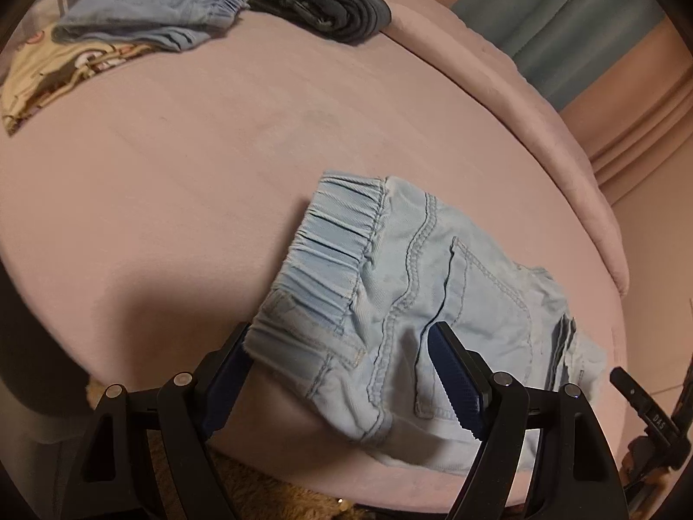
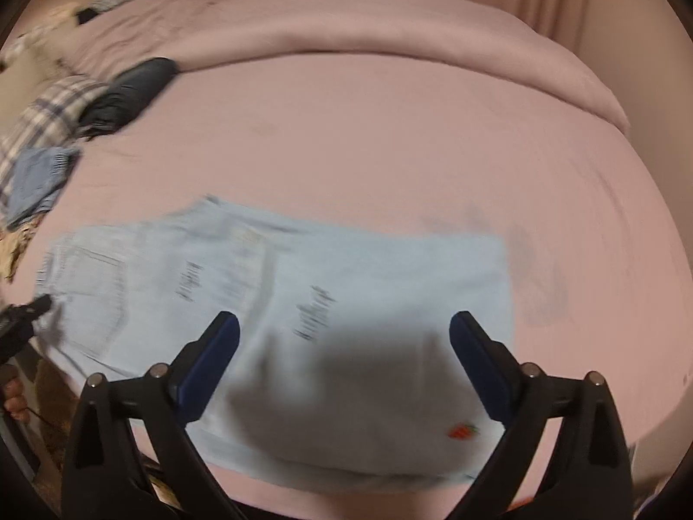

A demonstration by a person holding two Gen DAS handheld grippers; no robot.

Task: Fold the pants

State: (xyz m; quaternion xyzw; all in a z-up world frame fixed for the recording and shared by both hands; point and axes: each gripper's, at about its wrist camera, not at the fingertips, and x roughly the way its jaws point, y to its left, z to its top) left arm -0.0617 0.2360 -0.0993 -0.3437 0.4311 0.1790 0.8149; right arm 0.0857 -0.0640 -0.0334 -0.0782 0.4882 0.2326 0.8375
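The pair of light-blue denim pants with an elasticated waistband (image 1: 416, 294) lies folded on the pink bed sheet (image 1: 195, 182), close to the near edge of the bed. In the right wrist view the same pants (image 2: 281, 303) form a broad rectangle whose long axis runs left to right across the frame, waistband end at the left, a small red embroidered motif (image 2: 462, 431) near the lower right corner.

The left gripper (image 1: 342, 338) stands at the waistband end. Its jaws are apart, one finger (image 1: 229, 372) outside the waistband corner and the other over the back-pocket area; whether the pads touch the cloth cannot be told, but they are not pressing it between them. The right gripper (image 2: 344, 325) hovers above the leg end with jaws spread wide and nothing between them; that view is blurred by motion.

Judgement: the garment appears already folded down, so the coming move turns on the long axis. Each gripper sits over its own end, so a further fold would bring one end across to the other. The left gripper is the nearer to the fabric.

Surroundings: a folded darker blue denim garment (image 1: 147, 4) and a rolled black garment (image 1: 329, 4) lie at the far left of the bed, well apart from the pants, beside plaid fabric (image 2: 47, 121). A pink duvet (image 2: 390, 30) is bunched along the far side. Pink curtains (image 1: 641, 121) hang beyond.
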